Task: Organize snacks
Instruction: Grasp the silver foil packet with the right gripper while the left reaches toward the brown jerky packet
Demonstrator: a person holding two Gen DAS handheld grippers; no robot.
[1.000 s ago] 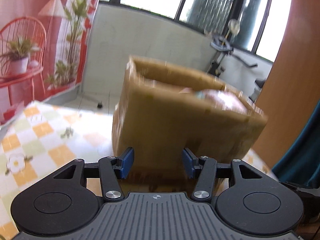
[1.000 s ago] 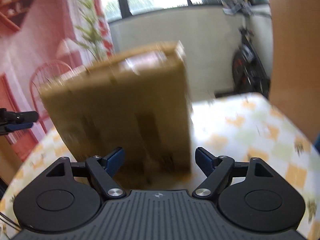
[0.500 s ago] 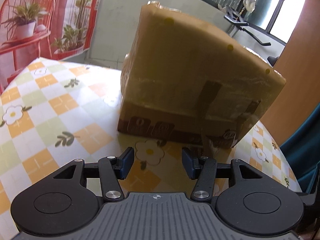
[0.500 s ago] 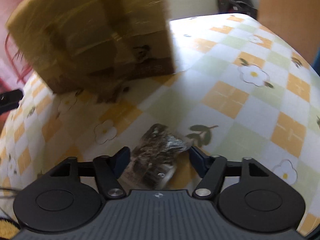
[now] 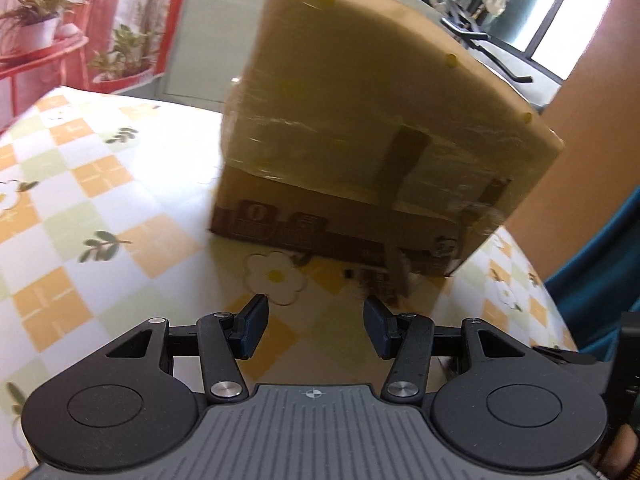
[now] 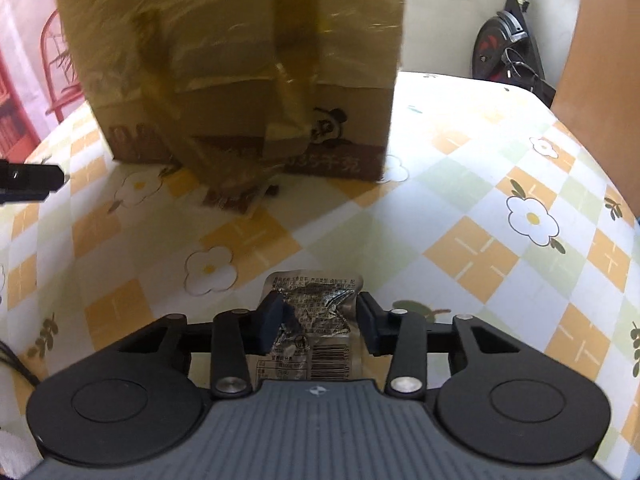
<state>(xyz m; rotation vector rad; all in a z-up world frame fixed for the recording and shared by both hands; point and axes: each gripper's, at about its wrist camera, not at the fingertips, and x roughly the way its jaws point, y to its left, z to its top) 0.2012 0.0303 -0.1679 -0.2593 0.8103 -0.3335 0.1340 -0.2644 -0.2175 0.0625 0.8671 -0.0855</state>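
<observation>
Snack packet (image 6: 316,316) — a crinkled silver foil pouch — lies flat on the checked tablecloth (image 6: 480,208), directly between the right gripper's (image 6: 316,318) pads, its long axis running away from the camera along the fingers. Those jaws have just been closing and now clench the pouch by its two long edges. Beyond it stands the cardboard box (image 6: 240,60), well apart, so the lift heads that way. The left gripper (image 5: 316,316) hangs nearer the box, jaws parted on nothing, over bare cloth. Compared with a second ago, both views look down at the table instead of at the box face, and the pouch has come into view.
</observation>
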